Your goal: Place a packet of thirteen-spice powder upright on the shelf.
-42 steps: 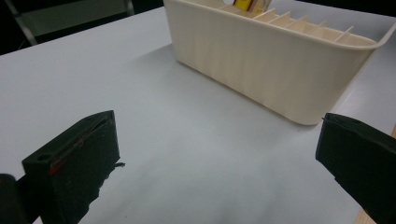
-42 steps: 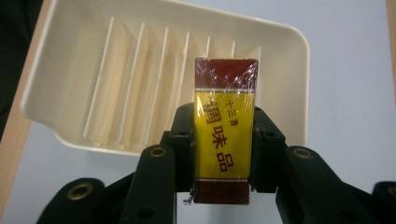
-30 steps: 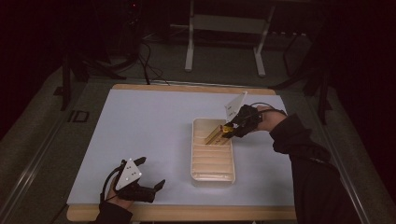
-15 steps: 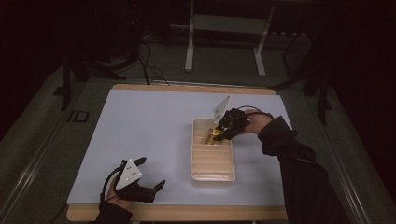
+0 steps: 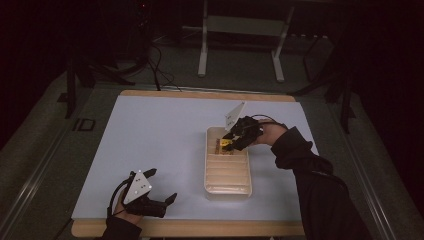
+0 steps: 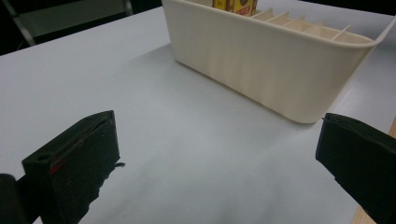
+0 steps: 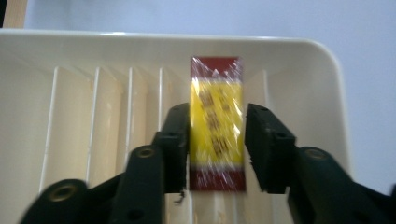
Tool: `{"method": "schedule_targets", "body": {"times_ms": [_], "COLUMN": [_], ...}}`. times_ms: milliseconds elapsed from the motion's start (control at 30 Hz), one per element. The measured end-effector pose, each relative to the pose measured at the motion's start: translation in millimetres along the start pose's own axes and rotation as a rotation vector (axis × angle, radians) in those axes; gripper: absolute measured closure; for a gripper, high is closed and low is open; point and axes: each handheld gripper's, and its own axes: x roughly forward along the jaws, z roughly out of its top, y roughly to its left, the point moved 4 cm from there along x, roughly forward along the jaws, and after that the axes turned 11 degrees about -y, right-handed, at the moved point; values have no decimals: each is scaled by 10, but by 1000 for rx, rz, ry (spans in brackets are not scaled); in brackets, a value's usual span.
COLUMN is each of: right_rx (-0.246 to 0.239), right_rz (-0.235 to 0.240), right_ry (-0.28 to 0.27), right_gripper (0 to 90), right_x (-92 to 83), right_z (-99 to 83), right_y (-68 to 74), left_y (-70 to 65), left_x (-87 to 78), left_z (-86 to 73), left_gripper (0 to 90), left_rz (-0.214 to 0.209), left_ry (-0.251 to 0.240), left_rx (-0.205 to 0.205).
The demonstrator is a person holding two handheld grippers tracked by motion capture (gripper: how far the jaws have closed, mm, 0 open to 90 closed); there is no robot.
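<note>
From the high view, my right gripper point(image 5: 234, 141) hangs over the far end of the cream slotted tray point(image 5: 227, 187), which sits on the pale table point(image 5: 150, 140), and the yellow and red packet point(image 5: 223, 146) shows just under my fingertips in one of the far slots; my left gripper point(image 5: 162, 192) rests near the table's front edge, well apart from the tray, its jaws spread with nothing between them. In the left gripper view, my two black jaws stand wide apart over bare table point(image 6: 196, 154), the tray's point(image 6: 261, 70) ribbed wall ahead of them and the packet's point(image 6: 235, 5) top just showing above its rim. In the right gripper view, my jaws have just been opening: the packet point(image 7: 216, 122) stands in its slot between them, the left pad at its edge, a thin gap at the right pad, so the grip looks let go.
</note>
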Motion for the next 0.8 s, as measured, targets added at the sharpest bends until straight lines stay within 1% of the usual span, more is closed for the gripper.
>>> {"method": "schedule_targets", "body": {"times_ms": [33,100,133,200,300,333,367,433,467,500,533,567,633,667,767,800], "right_rx": [3,-7,-4,-3,-6,-2,5,29,40,58,63,73,84,84,113,117], "right_rz": [-6,-19,-18,-21,-57,-65,-77,-84,-82,-69,-74,-89,-93,-103,-139,-138], "right_ry": [-1,0,-8,-37,-74,-77,-74,-56,-45,-31,-26,-26,-36,-31,-36,-44], "right_gripper": [546,510,478,445,365,316,279,195,175,140,140,136,116,116,116,117], "right_x": [-31,-92,-126,-203,-304,-328,-343,-358,-358,-358,-356,-362,-381,-394,-440,-463], "right_z": [6,19,25,31,13,-2,-22,-75,-105,-136,-162,-185,-225,-245,-298,-317], "right_y": [0,20,33,51,47,48,48,49,46,54,52,50,69,70,73,79], "left_y": [2,2,0,-4,-5,-3,-2,-3,-4,-7,-9,-9,-9,-9,-8,-7], "left_x": [2,5,7,4,1,1,3,8,10,12,13,11,10,10,10,11], "left_z": [-1,-3,-2,-2,-1,-1,-3,-6,-7,-8,-7,-7,-8,-8,-7,-8], "left_gripper": [0,0,0,0,0,0,0,0,0,0,0,0,0,0,0,0], "left_rz": [1,2,1,1,3,3,3,3,2,1,1,0,1,1,0,0], "left_ry": [0,2,1,2,1,2,3,6,8,8,8,8,10,10,8,9], "left_rx": [0,0,0,1,-1,-1,0,2,2,4,4,5,6,6,4,4]}}
